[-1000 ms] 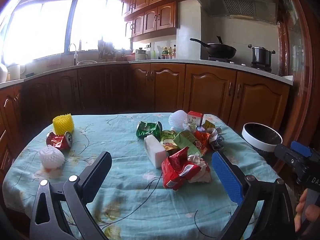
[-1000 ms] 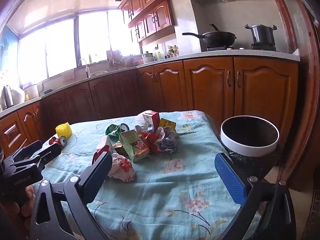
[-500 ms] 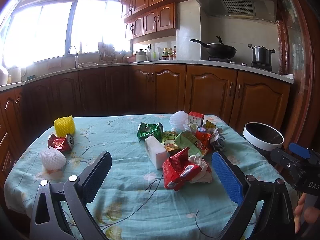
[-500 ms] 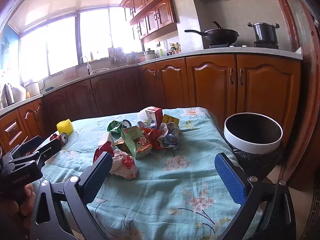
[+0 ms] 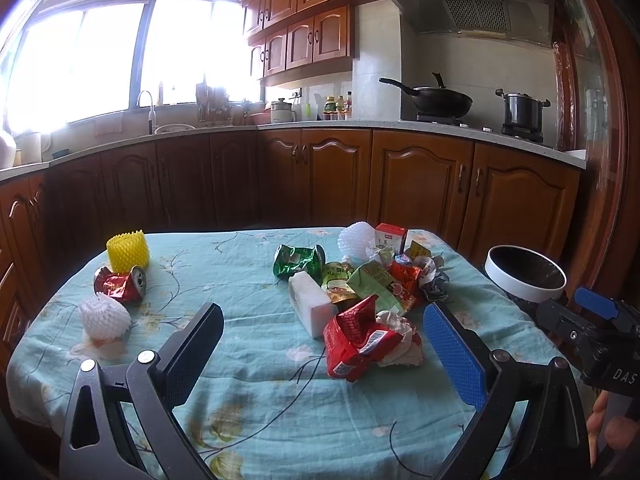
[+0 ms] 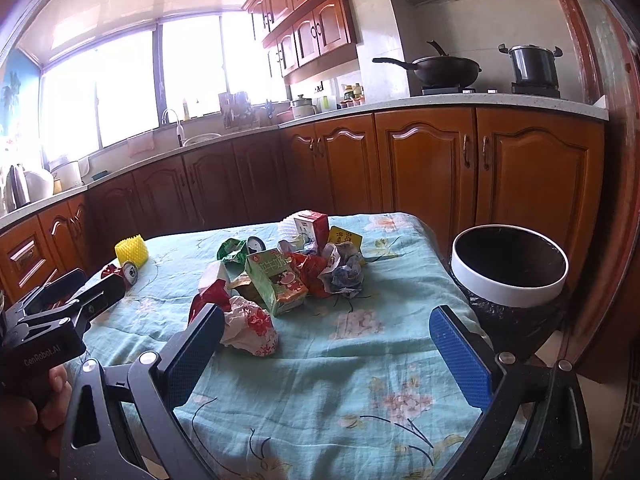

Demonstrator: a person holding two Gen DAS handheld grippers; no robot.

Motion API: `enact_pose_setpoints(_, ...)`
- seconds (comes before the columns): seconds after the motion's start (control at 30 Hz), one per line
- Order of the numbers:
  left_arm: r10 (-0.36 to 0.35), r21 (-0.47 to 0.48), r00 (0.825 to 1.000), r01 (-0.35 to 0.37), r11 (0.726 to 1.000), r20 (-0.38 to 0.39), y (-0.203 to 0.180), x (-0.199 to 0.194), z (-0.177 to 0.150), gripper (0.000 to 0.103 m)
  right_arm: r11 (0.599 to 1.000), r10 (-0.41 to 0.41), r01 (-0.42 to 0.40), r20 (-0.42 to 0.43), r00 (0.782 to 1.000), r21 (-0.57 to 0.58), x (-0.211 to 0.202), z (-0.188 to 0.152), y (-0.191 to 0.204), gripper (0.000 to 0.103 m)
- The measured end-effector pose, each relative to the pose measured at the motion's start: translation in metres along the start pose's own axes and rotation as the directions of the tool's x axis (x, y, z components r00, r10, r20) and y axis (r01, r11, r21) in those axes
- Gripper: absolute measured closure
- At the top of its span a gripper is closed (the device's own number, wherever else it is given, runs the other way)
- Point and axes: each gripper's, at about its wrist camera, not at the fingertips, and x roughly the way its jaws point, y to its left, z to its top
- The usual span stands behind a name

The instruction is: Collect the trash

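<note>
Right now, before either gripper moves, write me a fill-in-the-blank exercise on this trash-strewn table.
1. The crushed red drink can lies just in front of the ribbed ____ foam sleeve.
2. The black wok sits on the stove under the ____.
3. The white-rimmed black trash bin stands off the table's ____ edge.
4. The left gripper and the right gripper both have their jaws ____.

Missing words: yellow; range hood; right; open

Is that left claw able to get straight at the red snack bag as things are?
Probably yes. The left gripper is open and empty, and the red snack bag lies at the near edge of the pile, nothing between them.
</note>
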Motion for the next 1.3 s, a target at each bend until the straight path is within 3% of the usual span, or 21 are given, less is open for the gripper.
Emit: enact_pose_setpoints(1.3,-0.007,0.001,1.0,0.007,1.0,-0.015,-0.005,0.011,-0.002,0.002,1.0,0.03,-0.03,-0.006,1.0,-0.002,0.005,0.002,0.004,0.0)
